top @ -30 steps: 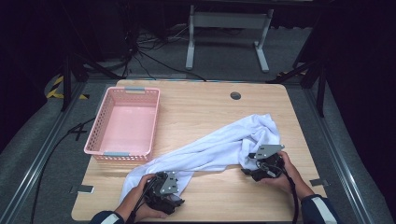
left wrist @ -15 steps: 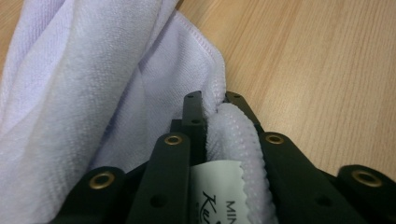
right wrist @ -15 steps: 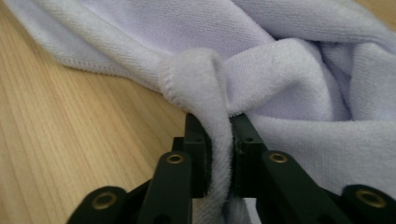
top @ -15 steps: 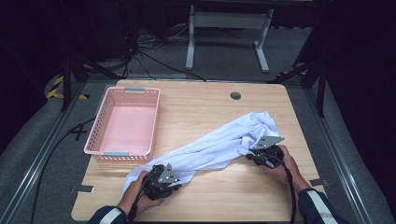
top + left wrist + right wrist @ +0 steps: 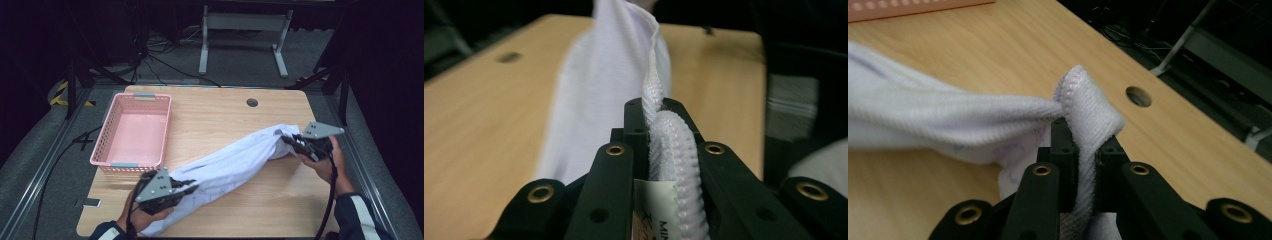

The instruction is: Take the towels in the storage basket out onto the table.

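1. While both jaws had just been closing, the left claw [image 5: 651, 112] pinched a ribbed hem of the white garment [image 5: 235, 162].
2. At the far end, the right claw [image 5: 1083, 130] clamped another hem.
3. Between them the garment hung stretched above the bench [image 5: 210, 117].
4. Beside it sat a pink basket [image 5: 107, 135].

Left gripper [image 5: 187, 186]: near the table's front left corner, jaws pointing right and away from the person; they have just been closing and now pinch a ribbed hem of the white garment [image 5: 235, 162].
Left hand [image 5: 142, 216]: wrapped round the gripper body from below.
Right gripper [image 5: 289, 141]: near the right edge, jaws pointing left; just been closing, now clamped on a folded hem.
Right hand [image 5: 326, 162]: grips from behind, dark sleeve trailing to the bottom right.
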`<action>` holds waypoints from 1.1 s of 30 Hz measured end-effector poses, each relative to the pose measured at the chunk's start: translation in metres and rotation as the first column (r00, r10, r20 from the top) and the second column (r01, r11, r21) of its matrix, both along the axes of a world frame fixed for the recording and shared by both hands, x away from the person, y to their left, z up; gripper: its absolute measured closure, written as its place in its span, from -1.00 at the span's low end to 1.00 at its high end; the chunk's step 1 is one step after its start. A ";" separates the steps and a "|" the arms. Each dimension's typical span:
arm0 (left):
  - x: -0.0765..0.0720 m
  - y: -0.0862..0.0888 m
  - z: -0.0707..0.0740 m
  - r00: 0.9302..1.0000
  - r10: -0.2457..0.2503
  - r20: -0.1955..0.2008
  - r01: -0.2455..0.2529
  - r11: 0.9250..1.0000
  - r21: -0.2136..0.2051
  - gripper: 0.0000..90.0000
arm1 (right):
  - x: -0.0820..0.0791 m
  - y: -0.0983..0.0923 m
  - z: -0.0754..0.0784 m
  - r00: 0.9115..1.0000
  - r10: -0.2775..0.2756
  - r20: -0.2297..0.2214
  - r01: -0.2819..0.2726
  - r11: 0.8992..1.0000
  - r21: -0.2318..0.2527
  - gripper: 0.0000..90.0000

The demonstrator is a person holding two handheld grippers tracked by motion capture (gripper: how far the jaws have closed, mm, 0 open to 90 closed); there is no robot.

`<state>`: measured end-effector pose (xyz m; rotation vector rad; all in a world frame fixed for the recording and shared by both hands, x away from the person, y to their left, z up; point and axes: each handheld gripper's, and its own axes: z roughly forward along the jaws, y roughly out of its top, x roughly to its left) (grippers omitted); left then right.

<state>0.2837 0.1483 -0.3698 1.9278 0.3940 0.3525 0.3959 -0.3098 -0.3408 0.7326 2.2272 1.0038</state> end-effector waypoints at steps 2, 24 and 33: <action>0.008 0.023 0.000 0.995 0.101 -0.002 -0.101 0.995 -0.022 0.85 | 0.027 0.010 0.010 1.000 -0.006 -0.011 0.006 1.000 -0.012 0.85; 0.012 0.081 -0.085 0.934 0.274 -0.228 -0.205 0.936 0.287 0.85 | 0.121 0.125 -0.025 0.995 0.000 -0.099 -0.001 1.000 -0.006 -0.12; 0.013 0.065 -0.096 0.922 0.221 -0.317 -0.116 0.941 0.319 0.84 | 0.037 0.109 -0.059 0.955 0.223 -0.197 -0.205 0.973 0.109 0.04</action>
